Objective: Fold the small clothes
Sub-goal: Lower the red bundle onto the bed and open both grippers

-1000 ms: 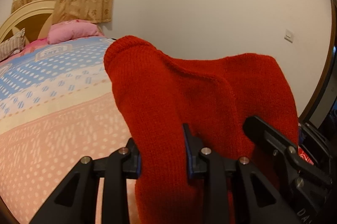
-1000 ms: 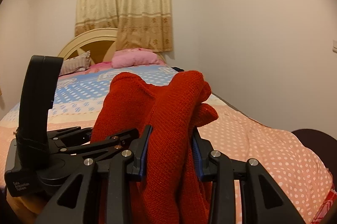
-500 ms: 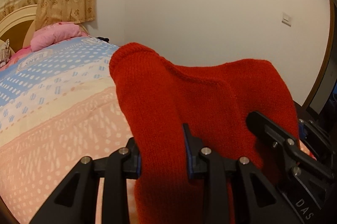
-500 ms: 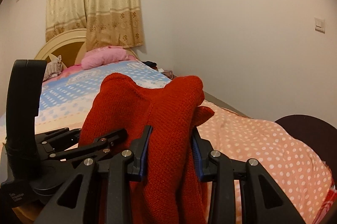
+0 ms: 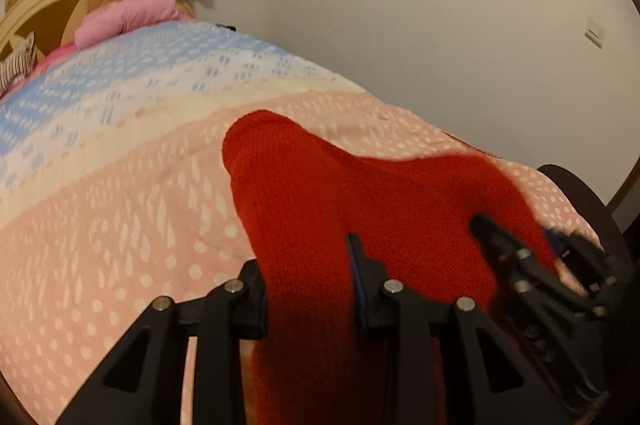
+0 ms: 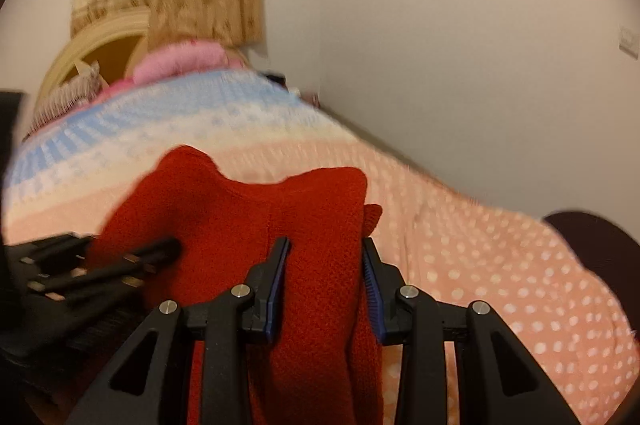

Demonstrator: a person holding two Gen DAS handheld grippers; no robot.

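A red knitted garment is held up between both grippers over the bed. My left gripper is shut on one part of it, with the knit bunched between its fingers. My right gripper is shut on another part of the same red garment. The two grippers are close together: the right one shows at the right of the left wrist view, the left one at the left of the right wrist view. The garment's lower part hangs out of sight below the fingers.
The bed has a pink dotted and blue patterned cover. A pink pillow and a cream headboard lie at the far end under beige curtains. A white wall runs along the bed's right side. A dark round object sits at the right.
Both grippers have tilted down toward the bed with the red garment in them. More of the bed cover now fills both views. The grips have not changed.
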